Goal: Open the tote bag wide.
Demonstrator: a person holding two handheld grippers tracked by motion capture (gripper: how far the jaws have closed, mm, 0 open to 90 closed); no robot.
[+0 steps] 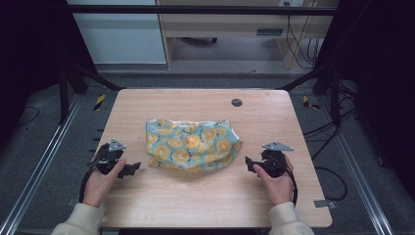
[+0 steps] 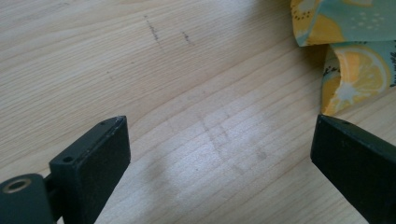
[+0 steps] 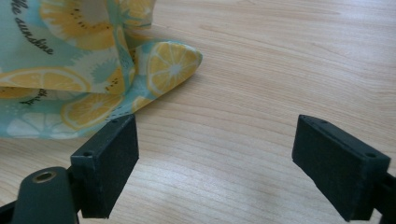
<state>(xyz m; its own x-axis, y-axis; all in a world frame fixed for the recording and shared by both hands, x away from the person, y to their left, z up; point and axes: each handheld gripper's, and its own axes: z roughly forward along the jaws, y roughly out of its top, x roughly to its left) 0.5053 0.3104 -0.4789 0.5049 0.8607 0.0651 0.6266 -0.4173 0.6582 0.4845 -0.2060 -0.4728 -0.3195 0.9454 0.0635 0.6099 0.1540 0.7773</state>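
Lying crumpled mid-frame on the bench (image 1: 161, 205), the lemon-print cloth (image 1: 192, 144) waits between both claws. Left claw (image 1: 130, 169) and right claw (image 1: 248, 161) gape apart, empty. Each should probably pinch its nearest corner, though layers look bunched.

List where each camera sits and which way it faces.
High view: above the near edge, looking forward and down on the table, cloth, both hands and claws.
Left gripper view: on the left claw, open, facing bare wood.
Right gripper view: on the right claw, open, facing wood.
Shared: both gripper views catch the lemon-print cloth.
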